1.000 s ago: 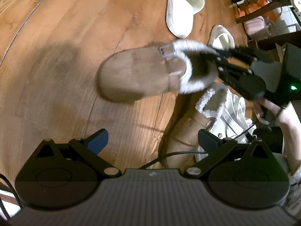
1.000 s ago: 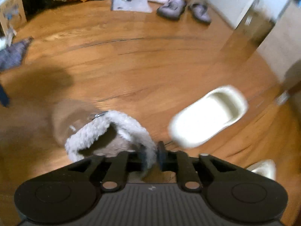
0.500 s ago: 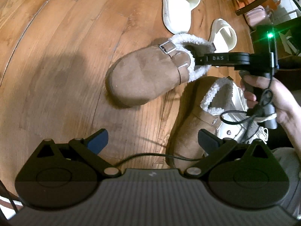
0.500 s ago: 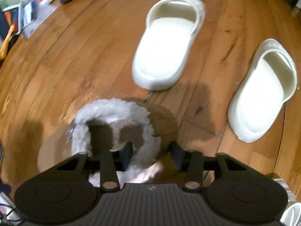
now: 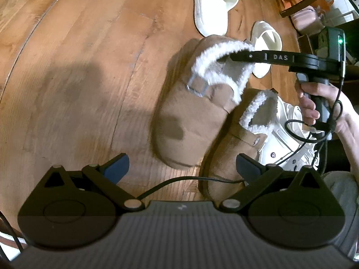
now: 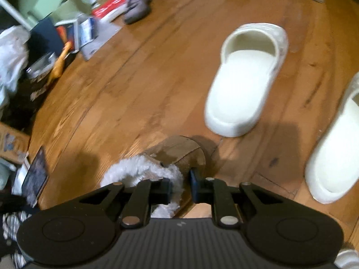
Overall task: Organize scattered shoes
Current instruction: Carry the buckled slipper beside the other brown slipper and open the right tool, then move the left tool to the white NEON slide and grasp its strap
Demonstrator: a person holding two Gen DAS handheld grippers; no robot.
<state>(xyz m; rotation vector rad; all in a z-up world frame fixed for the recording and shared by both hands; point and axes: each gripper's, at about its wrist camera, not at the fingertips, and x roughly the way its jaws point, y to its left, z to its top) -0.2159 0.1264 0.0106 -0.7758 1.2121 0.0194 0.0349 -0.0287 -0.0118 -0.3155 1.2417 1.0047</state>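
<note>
The right tongs point(image 6: 181, 187) pinch the fluffy edge of a brown slipper point(image 5: 190, 116), tipping it beside its twin point(image 5: 235, 143) on the floor point(image 5: 89, 67) to pair them, while the left tongs point(image 5: 181, 163) wait wide open, holding nothing.

A wood floor point(image 6: 143, 85). Books and papers point(image 6: 89, 31) lie near a white bag point(image 6: 11, 51). A phone point(image 6: 36, 177) sits close by.

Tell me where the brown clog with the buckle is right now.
In the left wrist view the buckled brown clog sits centre-right, its fleece collar pinched by the right claw, beside the second brown clog, with the white slides beyond it.
</note>
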